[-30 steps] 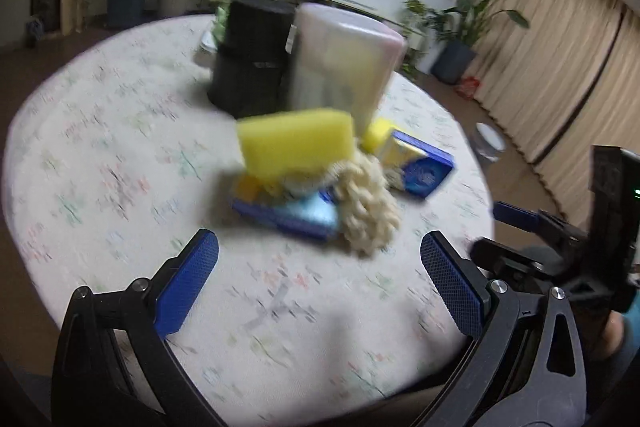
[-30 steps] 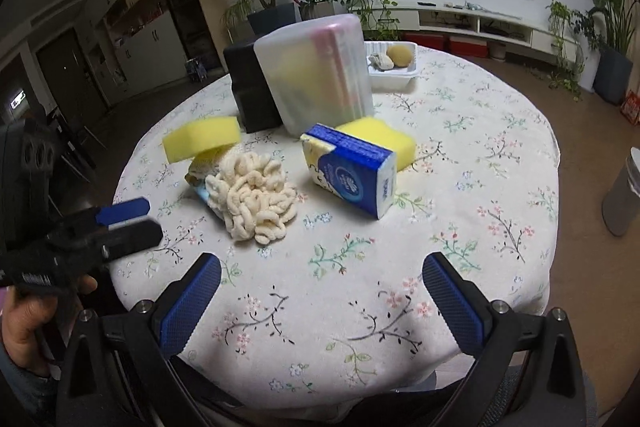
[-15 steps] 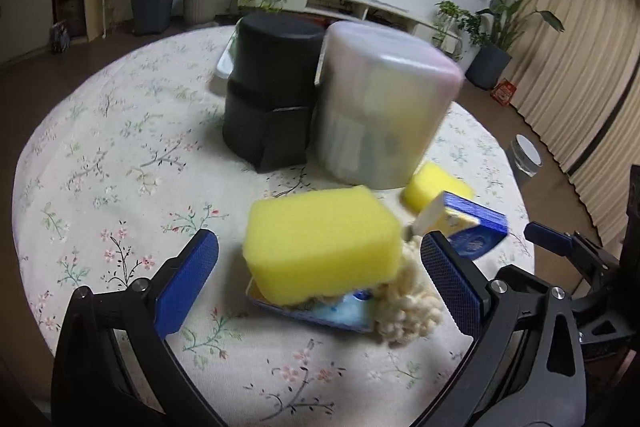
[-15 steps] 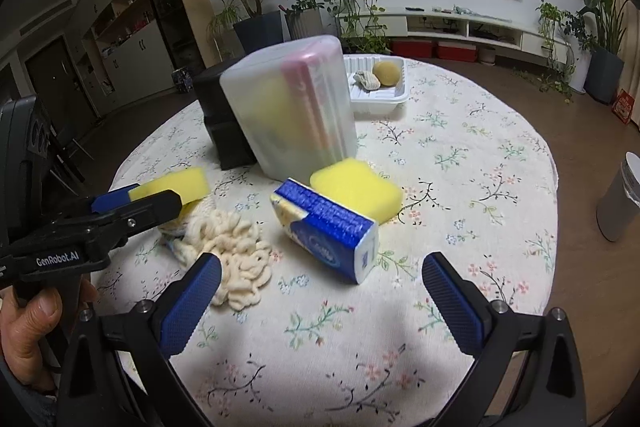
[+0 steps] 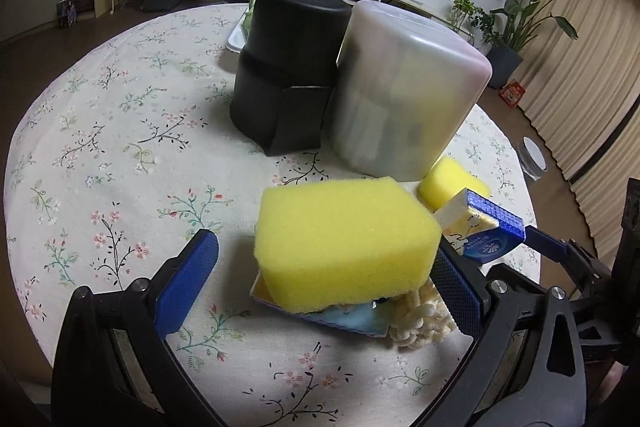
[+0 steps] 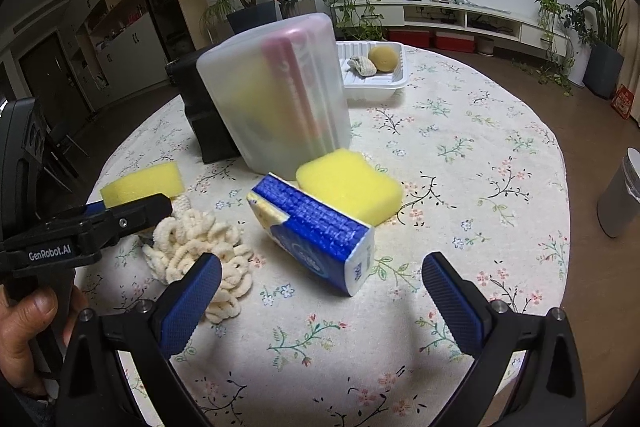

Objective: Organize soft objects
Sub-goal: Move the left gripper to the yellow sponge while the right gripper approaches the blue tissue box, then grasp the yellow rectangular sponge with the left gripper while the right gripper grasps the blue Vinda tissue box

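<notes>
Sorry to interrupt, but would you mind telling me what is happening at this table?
A person holds a gripper in each hand over a floral-clothed table of soft items. The left gripper is open around a yellow sponge that sits on a flat blue packet beside a cream chenille cloth. The right gripper hovers open, facing a blue tissue pack and a second sponge.

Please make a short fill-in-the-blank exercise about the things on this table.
1. The sponge between the left gripper fingers is ____ in colour.
2. The tablecloth has a ____ pattern.
3. The tissue pack is mostly ____.
4. The right gripper is ____.

Missing words: yellow; flower; blue; open
</notes>
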`<action>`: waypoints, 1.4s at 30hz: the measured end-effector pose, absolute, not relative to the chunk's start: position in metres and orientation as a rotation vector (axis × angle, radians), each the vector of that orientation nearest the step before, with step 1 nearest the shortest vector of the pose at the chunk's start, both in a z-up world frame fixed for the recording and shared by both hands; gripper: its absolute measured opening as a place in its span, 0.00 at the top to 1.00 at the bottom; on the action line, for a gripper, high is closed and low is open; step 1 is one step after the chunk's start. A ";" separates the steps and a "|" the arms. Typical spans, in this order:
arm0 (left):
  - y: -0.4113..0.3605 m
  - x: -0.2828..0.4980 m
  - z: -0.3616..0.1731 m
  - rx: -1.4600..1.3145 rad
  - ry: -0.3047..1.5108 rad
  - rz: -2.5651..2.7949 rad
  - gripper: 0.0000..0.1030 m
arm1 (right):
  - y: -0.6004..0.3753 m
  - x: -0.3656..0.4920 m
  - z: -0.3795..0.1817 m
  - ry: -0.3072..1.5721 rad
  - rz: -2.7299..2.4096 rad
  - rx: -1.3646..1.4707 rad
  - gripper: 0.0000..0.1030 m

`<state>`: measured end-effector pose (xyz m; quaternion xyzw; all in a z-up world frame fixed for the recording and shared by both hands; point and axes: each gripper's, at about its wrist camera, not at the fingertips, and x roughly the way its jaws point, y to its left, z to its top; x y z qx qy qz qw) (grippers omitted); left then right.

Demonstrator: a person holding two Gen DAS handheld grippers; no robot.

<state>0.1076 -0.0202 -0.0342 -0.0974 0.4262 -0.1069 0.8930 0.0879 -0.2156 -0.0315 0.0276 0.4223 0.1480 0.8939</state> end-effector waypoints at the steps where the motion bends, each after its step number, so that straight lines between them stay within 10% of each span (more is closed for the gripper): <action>1: -0.020 0.107 -0.033 -0.202 0.876 -0.221 0.01 | -0.215 0.088 -0.032 0.877 0.306 0.058 0.01; 6: -0.021 0.107 -0.029 -0.180 0.864 -0.208 0.05 | -0.215 0.091 -0.033 0.871 0.309 0.063 0.03; 8: -0.021 0.108 -0.032 -0.189 0.870 -0.212 0.26 | -0.215 0.093 -0.035 0.874 0.313 0.072 0.04; 13: -0.021 0.107 -0.033 -0.206 0.872 -0.232 0.35 | -0.219 0.102 -0.043 0.907 0.315 0.121 0.16; 42: -0.019 0.124 -0.033 -0.156 0.849 -0.249 0.25 | -0.208 0.104 -0.049 0.907 0.345 0.090 0.36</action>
